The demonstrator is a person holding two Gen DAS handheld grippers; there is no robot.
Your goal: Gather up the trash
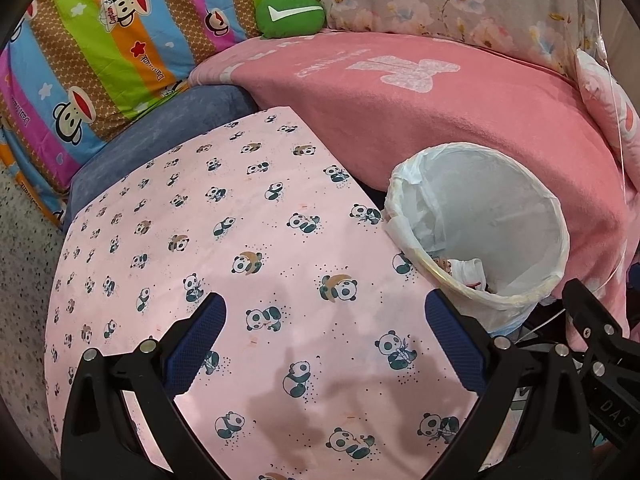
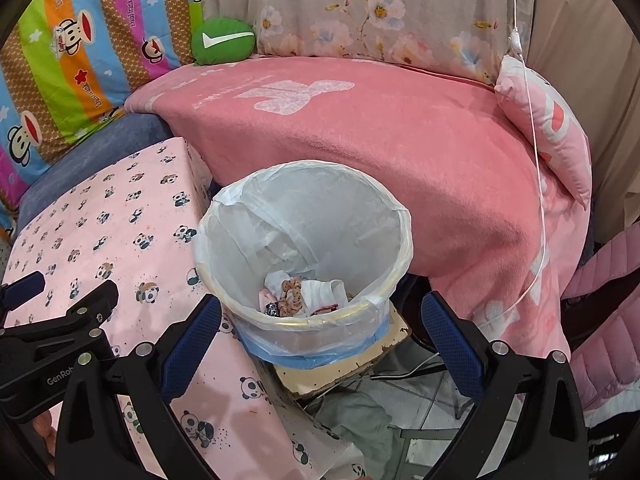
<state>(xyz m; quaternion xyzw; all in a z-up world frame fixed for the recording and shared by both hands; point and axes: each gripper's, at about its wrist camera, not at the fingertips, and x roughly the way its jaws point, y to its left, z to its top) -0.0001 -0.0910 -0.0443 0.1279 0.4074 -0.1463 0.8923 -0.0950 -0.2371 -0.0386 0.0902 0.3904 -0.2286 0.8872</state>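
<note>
Here, right gripper (image 2: 320, 332) gapes over bin (image 2: 304, 320).

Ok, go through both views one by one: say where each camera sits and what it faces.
Left wrist: sits on the left gripper, looks down over the panda cloth; its open blue-padded fingers show, the right gripper at right.
Right wrist: sits on the right gripper, looks into the lined trash bin holding trash; its open fingers show, the left gripper at left.
Shared: bin, panda cloth, pink blanket, green cushion.
</note>
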